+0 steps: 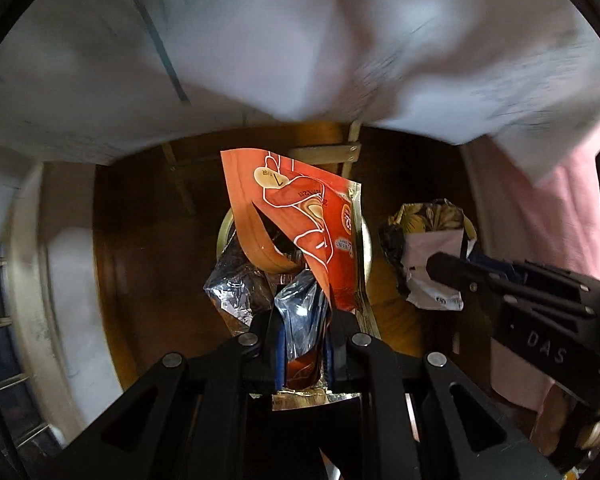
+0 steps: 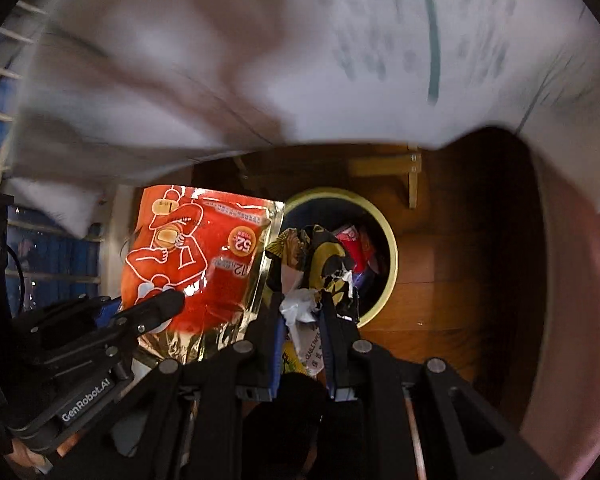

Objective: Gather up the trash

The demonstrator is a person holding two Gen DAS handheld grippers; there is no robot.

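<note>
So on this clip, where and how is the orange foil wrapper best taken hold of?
By its flat sealed end, from above, as the left gripper does now: its jaws are shut on the orange foil wrapper at one end, so the limp torn body hangs free over the round bin. A thin flat edge suits narrow pads better than the crinkled middle.

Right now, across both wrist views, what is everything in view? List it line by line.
Orange wrapper: one, orange-red with foil edge, clamped in the left tool above the bin.
Crumpled wrapper: one, black, yellow and white, clamped in the right tool over the bin.
Bin: one, pale yellow rim, on the floor, already holding red and dark trash.
Floor: brown wood.
White cloth: one, blurred, hanging across the top.
Wooden frame: one, light wood, beyond the bin.
Pink cloth: one, at the right edge.
Left tool: black, shut.
Right tool: black, shut.
</note>
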